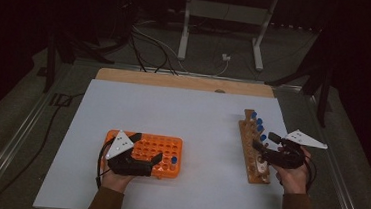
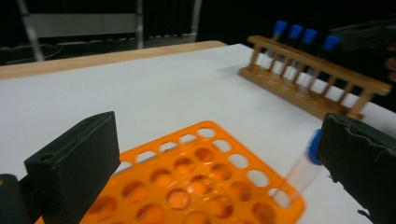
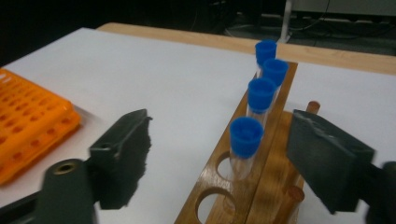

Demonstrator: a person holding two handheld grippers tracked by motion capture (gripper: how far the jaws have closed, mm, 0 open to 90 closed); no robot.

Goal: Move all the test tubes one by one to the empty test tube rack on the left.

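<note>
Now: tube transfer between two racks on the white table. Left gripper is released, jaws wide, hovering over the orange rack. One blue-capped tube stands tilted in a hole at that rack's corner, just beside the right-hand jaw, no pad pressing on it.

Right gripper is at the wooden rack, jaws apart, straddling the nearest tube of a row of four. Neither pad touches the tube, so it is not gripped yet. It sits upright in its hole; empty holes lie nearer the camera.

In the high view the wooden rack lies at the table's right side and the orange rack in front of the left hand, the two well apart.

Step in hand, as I judge it: take the nearest tube. To do it well, centre the jaws on the cap or just under it, close squarely, and lift straight up until the base is out of the hole before moving sideways. Gripping off-centre risks tipping it against its neighbour.
</note>
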